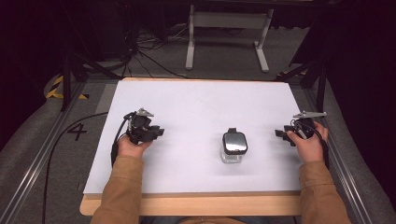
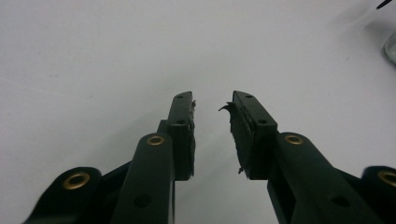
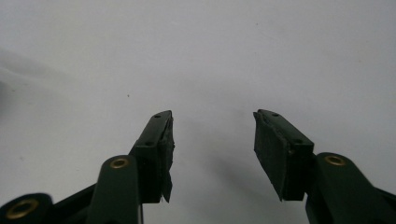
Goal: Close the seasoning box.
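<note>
A small clear glass jar (image 1: 234, 148) with a dark square lid stands upright on the white table (image 1: 196, 102), at about 5 o'clock from the table's centre. The left gripper (image 1: 158, 132) rests at 9 o'clock of the jar, well apart, jaws slightly parted and holding nothing. The right gripper (image 1: 280, 134) sits at 3 o'clock, nearer, jaws wider and also empty. Smooth glass could slip between the worn pads (image 2: 236, 135), and a sideways nudge from either jaw might tip the jar.
</note>
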A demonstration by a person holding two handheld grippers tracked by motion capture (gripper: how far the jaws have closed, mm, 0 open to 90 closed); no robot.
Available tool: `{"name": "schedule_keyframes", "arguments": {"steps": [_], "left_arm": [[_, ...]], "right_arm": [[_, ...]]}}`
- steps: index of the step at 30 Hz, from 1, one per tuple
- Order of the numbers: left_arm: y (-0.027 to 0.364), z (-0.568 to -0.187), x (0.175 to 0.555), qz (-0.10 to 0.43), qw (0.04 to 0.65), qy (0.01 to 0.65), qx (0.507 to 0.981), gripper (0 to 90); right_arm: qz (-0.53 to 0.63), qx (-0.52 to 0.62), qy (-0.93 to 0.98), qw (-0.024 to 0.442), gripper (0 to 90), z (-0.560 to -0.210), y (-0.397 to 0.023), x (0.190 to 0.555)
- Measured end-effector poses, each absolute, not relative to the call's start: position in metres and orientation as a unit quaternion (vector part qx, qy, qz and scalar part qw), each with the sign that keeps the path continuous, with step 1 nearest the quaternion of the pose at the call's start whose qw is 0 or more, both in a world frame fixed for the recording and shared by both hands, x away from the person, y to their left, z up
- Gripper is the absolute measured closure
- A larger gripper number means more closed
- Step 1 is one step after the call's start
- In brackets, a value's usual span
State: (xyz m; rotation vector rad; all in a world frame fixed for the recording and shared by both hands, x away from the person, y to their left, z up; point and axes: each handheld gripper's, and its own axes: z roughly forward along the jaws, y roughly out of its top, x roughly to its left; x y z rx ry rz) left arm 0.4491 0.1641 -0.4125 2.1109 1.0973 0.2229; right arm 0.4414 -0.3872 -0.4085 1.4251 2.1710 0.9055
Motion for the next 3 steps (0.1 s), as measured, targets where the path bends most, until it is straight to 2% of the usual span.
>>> {"name": "schedule_keyframes", "arguments": {"steps": [3], "left_arm": [[0.1617,-0.4105,0.4485,0.094,0.375,0.416,0.823,66.5]], "right_arm": [[0.336,0.511,0.768,0.192,45.1,-0.4075,-0.3859,0.4408]]}}
